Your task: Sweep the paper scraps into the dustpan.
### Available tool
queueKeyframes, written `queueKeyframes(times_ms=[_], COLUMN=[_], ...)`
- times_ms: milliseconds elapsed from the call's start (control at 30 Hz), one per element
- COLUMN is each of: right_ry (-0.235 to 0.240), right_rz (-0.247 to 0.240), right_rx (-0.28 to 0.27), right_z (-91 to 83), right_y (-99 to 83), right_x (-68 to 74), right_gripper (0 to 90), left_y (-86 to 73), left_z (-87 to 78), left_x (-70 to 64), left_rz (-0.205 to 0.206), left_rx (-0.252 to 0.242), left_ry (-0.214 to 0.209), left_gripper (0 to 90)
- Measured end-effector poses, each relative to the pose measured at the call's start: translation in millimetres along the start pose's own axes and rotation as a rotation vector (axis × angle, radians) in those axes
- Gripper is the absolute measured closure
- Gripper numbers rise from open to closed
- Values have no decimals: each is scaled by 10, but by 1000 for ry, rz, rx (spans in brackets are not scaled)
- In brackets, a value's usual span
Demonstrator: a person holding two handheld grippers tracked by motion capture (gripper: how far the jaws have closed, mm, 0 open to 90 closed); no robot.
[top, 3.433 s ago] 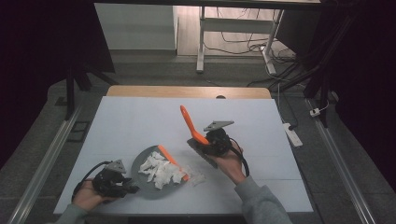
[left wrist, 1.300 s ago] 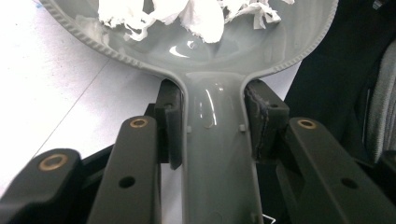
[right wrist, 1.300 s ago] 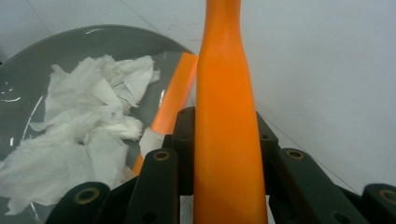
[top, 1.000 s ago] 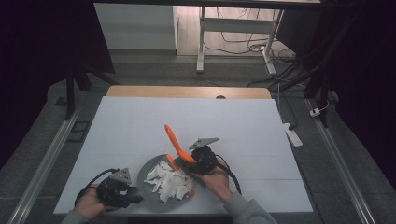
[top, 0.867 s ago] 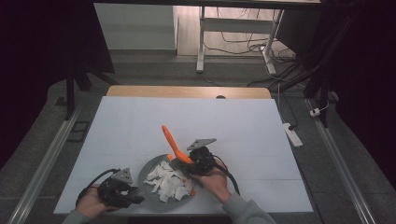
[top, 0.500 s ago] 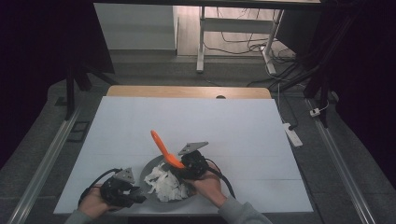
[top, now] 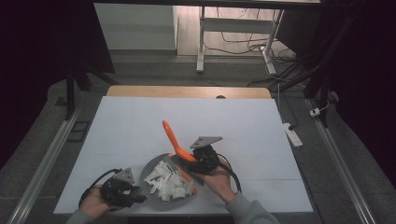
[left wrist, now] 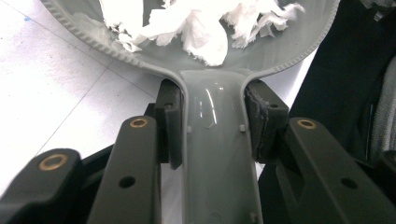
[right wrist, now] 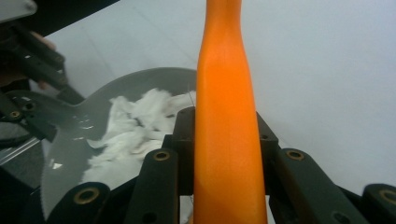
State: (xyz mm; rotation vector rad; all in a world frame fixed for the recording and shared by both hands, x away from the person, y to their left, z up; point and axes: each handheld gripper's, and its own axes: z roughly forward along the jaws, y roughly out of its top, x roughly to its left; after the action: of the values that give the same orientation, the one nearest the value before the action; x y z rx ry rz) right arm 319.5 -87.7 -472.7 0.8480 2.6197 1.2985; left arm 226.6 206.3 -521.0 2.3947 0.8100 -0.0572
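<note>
Your left gripper (top: 122,191) sits at the near left of the table (top: 243,116), jaws closed snug on the handle of the grey dustpan (top: 154,168); in the left gripper view both pads press the handle's sides, with the pan's ribbed rim just beyond. Dustpan rests flat on the white table surface, near edge, mouth toward the right

White paper scraps (top: 169,181) lie heaped inside the pan, loose and crumpled, spread across its middle (left wrist: 205,28)

Your right gripper (top: 201,157) is just right of the pan, touching or very near its far right rim. Jaws clamped on the orange brush (top: 175,140), narrow gap, handle filling it; the right gripper view shows the handle (right wrist: 226,121) rising straight between the jaws. Handle tilts up and away to the far left; brush head at the pan's right edge, orange showing beside the scraps

Both hands low at the near edge, grippers apart with the pan between them
</note>
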Motion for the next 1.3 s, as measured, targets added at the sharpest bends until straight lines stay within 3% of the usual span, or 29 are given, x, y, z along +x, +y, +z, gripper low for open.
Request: queueKeyframes(times_ms=[100, 200, 300, 400, 533, 667, 933, 1067, 1300], right_ry=[-35, -92, -117, -102, -81, -52, 51, 35, -21], right_rz=[13, 24, 53, 64, 48, 58, 50, 8, 49], right_rx=[-14, -3, 15, 32, 73, 69, 32, -2, -59], right_z=[-42, -35, 24, 110, 230, 269, 333, 277, 70], right_y=[-7, -38, -96, -134, -169, -148, -95, -63, -33], right_x=[-99, -210, -290, -293, -195, -73, 189, 221, 12], right_gripper=[711, 712, 711, 712, 712, 712, 712, 712, 712], left_y=[1, 4, 21, 43, 64, 70, 92, 80, 69], left_z=[0, 1, 14, 28, 44, 49, 67, 65, 54], left_x=[-1, -5, -20, -33, -45, -49, -63, -60, -40], left_rz=[0, -3, -8, -11, -18, -24, -35, -25, -28], left_rx=[0, 0, 0, 2, 1, 4, -4, -13, -28], left_ry=[2, 1, 7, 13, 16, 19, 23, 26, 37], left_gripper=[612, 612, 612, 612, 612, 612, 612, 612, 612])
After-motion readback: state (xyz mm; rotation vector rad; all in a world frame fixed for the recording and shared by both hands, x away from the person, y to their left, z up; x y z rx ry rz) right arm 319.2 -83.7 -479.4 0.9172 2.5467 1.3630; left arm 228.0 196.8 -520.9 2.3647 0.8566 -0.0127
